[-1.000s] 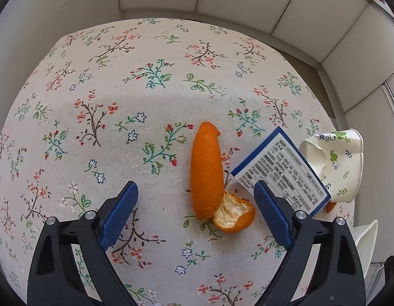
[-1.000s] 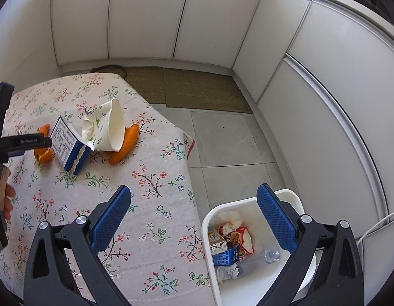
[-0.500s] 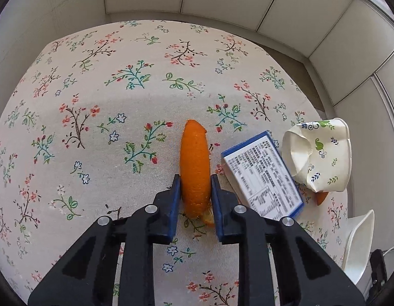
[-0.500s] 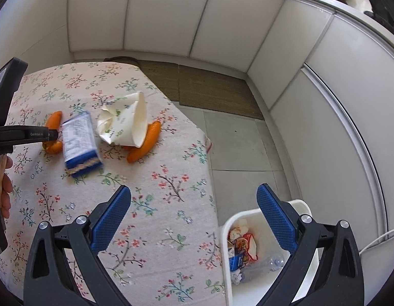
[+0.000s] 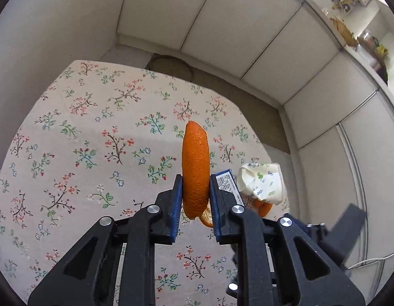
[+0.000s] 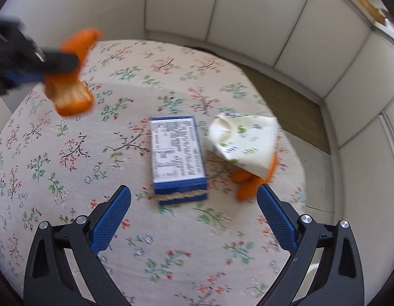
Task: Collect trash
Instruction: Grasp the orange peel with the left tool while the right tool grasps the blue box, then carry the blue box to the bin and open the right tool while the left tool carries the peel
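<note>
Both grippers look alike: the left gripper (image 5: 195, 199) and right gripper (image 6: 193, 219) have black angular frames with triangular cut-outs, silver round screws, and blue textured fingers (image 6: 110, 216).

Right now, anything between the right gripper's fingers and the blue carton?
Right wrist view: only bare floral tablecloth separates the open right gripper from the blue carton.

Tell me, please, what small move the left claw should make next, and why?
Probably carry it toward the trash bin, out of view now. The left claw is shut on the orange peel, lifted clear of the table, while the right claw hangs open over the blue box.
</note>
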The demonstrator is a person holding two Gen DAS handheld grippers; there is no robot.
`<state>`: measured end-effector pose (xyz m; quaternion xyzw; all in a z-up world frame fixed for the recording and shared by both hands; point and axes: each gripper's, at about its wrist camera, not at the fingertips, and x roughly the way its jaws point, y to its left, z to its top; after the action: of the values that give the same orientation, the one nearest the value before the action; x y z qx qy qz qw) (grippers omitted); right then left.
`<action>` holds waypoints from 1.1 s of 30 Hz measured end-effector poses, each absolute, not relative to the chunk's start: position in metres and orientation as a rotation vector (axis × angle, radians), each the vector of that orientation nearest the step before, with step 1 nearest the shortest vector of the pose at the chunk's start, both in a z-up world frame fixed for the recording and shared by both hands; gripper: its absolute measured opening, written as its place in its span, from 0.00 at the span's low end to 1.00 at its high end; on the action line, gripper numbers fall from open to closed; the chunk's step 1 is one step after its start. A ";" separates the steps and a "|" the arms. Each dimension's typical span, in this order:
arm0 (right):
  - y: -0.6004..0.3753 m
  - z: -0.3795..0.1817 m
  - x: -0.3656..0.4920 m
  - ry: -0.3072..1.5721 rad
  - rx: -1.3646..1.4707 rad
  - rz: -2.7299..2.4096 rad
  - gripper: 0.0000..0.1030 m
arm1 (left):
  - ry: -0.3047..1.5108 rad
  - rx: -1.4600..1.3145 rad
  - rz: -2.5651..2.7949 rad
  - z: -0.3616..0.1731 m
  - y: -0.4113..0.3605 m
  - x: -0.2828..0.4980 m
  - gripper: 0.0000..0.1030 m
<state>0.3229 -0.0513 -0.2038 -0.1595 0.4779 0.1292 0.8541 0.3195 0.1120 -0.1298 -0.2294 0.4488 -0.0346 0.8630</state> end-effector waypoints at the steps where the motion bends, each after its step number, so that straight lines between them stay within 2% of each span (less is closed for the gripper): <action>1: -0.047 -0.208 0.328 1.015 -0.330 0.266 0.93 | 0.923 -0.503 -0.072 -0.123 0.119 0.313 0.19; 5: -0.044 -0.222 0.347 1.048 -0.286 0.233 0.93 | 0.883 -0.513 -0.051 -0.111 0.132 0.312 0.19; 11: -0.044 -0.234 0.368 1.059 -0.267 0.253 0.92 | 0.927 -0.532 -0.042 -0.122 0.139 0.317 0.19; 14: -0.041 -0.240 0.371 1.084 -0.249 0.277 0.76 | 0.935 -0.534 -0.039 -0.125 0.141 0.318 0.19; 15: -0.039 -0.242 0.370 1.103 -0.236 0.295 0.60 | 0.934 -0.533 -0.039 -0.124 0.141 0.318 0.19; 16: -0.038 -0.245 0.370 1.123 -0.225 0.308 0.57 | 0.932 -0.531 -0.038 -0.124 0.140 0.319 0.19; 23: -0.036 -0.224 0.352 1.098 -0.150 0.359 0.57 | 0.905 -0.524 -0.020 -0.115 0.142 0.316 0.19; 33: -0.039 -0.158 0.306 0.926 -0.160 0.369 0.57 | 0.848 -0.514 -0.032 -0.090 0.135 0.304 0.19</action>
<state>0.3060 -0.0388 -0.1579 -0.0765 0.4438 0.1769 0.8752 0.3037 0.1354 -0.0901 -0.2467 0.4067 -0.0152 0.8795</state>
